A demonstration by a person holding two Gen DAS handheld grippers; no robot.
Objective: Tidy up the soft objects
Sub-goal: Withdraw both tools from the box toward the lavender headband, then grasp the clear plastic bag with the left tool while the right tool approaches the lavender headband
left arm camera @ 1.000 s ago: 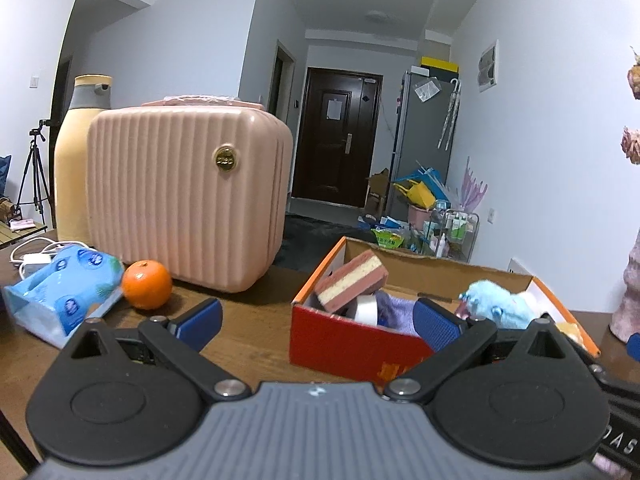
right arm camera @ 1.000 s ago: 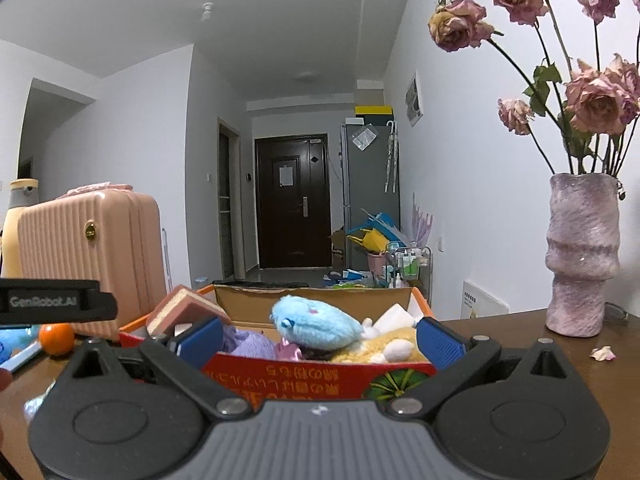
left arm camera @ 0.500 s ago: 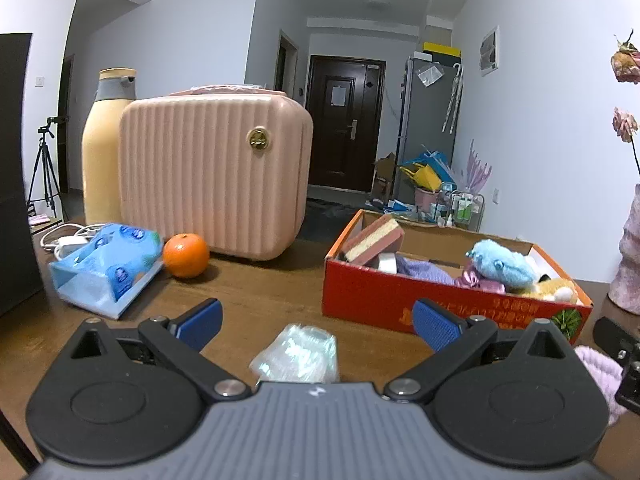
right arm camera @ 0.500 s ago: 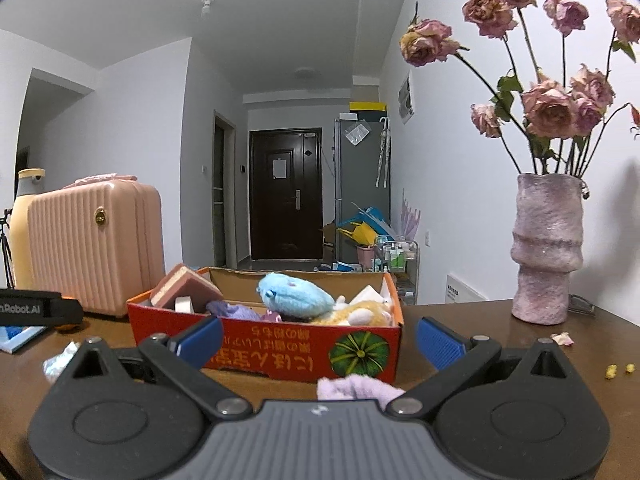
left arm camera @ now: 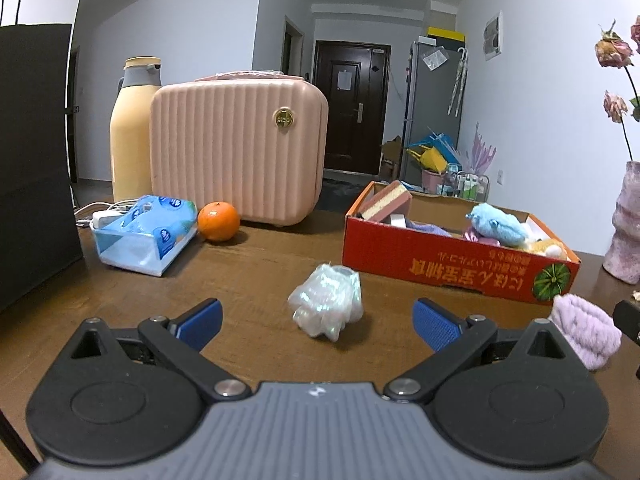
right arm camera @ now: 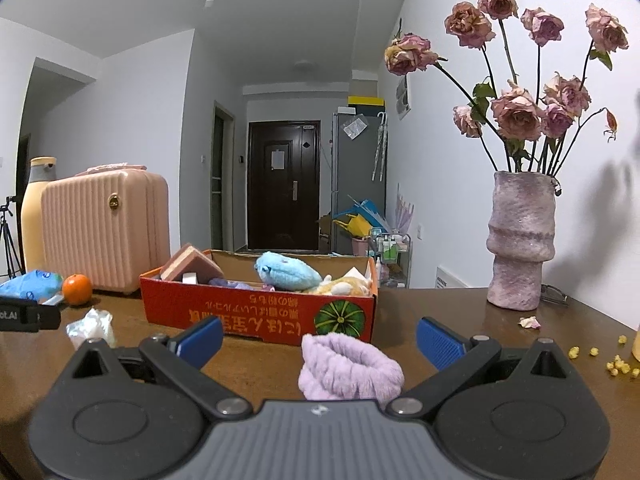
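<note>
- The lilac headband (right arm camera: 350, 364) looks plush and light; it should squash easily, so pinch it across its thick middle.
- It lies on the table (right arm camera: 460, 312), just before the red box (right arm camera: 260, 314), between the spread fingers of the right hand-held gripper (right arm camera: 319, 338), which grips nothing.
- The left hand-held gripper (left arm camera: 318, 322), also spread and empty, faces a crinkly, shimmering bundle (left arm camera: 327, 306) nearby.

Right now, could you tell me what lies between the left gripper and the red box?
In the left wrist view, a crumpled shiny bag lies on the table between the open left gripper and the red box.
</note>
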